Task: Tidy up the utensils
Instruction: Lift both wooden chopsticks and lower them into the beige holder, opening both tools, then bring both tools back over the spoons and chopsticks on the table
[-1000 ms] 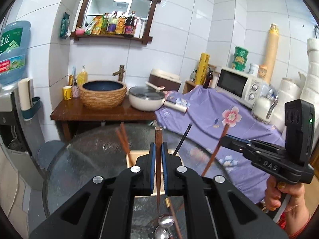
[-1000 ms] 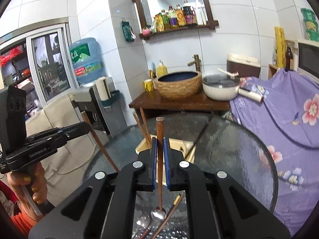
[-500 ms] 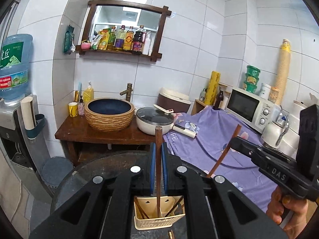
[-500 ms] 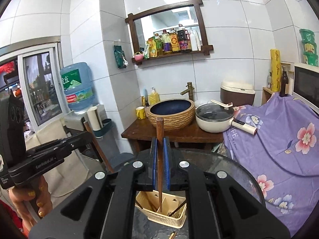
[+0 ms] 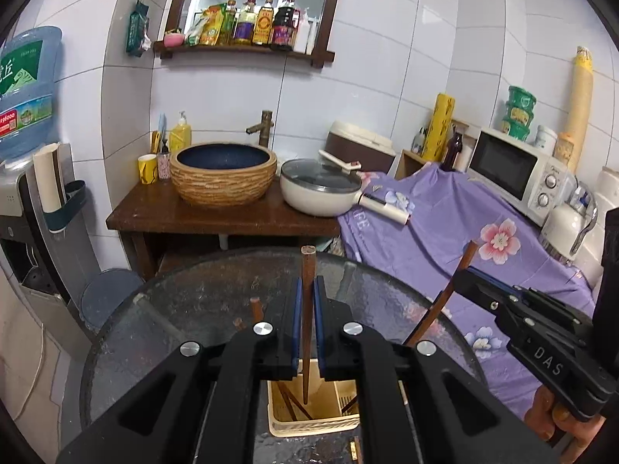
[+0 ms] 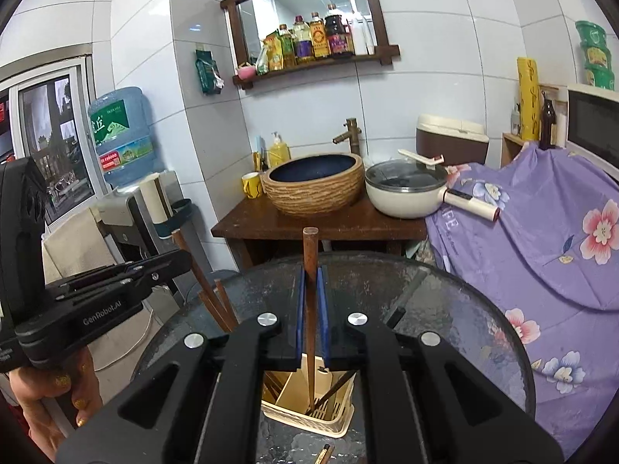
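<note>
My left gripper [image 5: 305, 290] is shut on a brown wooden chopstick [image 5: 307, 270], held upright with its tip inside the left compartment of a cream utensil holder [image 5: 313, 423] on the round glass table [image 5: 193, 309]. My right gripper [image 6: 311, 278] is shut on another brown chopstick [image 6: 310, 255], tip down in the holder's [image 6: 305, 421] right compartment beside dark chopsticks [image 6: 332, 390]. The holder also has brown chopsticks [image 5: 290, 402] leaning inside. Each gripper shows in the other's view: the right one [image 5: 464, 270], the left one [image 6: 182, 259].
A loose utensil end [image 6: 323, 454] lies on the glass in front of the holder. Behind the table stand a wooden washstand [image 5: 216, 220] with a basin and a cream pot [image 5: 321, 189], a purple floral cloth [image 5: 464, 239] and a microwave [image 5: 514, 170]. A water dispenser [image 5: 23, 193] stands at the left.
Both grippers have come down and tilted forward over the holder; the chopstick tips now sit lower inside its compartments and the table fills more of each view.
</note>
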Demonstrator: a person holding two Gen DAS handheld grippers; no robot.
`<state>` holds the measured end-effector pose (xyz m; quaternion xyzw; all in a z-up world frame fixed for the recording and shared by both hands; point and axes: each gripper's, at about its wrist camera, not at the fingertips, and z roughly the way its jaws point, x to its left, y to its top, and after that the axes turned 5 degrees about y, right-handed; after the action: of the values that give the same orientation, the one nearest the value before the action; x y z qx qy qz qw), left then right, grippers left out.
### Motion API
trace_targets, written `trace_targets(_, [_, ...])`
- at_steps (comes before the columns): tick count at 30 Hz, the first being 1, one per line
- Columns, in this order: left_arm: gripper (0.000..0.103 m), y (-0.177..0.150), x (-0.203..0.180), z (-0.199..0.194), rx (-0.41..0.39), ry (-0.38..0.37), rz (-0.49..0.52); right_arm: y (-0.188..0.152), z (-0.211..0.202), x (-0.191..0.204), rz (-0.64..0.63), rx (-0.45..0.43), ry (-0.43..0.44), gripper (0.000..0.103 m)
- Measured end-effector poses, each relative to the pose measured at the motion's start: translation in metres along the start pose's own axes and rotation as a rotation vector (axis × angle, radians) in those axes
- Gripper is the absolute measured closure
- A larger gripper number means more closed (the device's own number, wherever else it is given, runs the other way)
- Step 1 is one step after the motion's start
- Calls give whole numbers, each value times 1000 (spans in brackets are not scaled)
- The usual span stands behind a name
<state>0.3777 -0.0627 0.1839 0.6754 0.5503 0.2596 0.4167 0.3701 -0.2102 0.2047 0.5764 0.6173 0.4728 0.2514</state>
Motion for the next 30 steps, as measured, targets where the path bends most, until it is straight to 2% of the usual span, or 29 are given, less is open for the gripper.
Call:
trace_targets(11, [97, -33, 4, 36, 79, 0, -4, -29, 28, -16, 21, 49, -20, 96])
trace_targets(23, [96, -38, 1, 36, 63, 9, 8, -35, 28, -19, 2, 25, -56, 95])
trace_targets(26, [84, -40, -3, 24, 33, 15, 35, -38, 24, -19, -9, 19, -64, 91])
trace_targets(27, [73, -41, -4, 21, 23, 16, 39, -38, 23, -19, -11, 17, -65, 80])
trace_targets(28, [60, -43, -4, 13, -1, 22, 46, -39, 20, -19, -12, 10, -68, 64])
trace_targets(30, [51, -46, -4, 2, -34, 38, 47, -42, 9, -18, -20, -28, -79, 58])
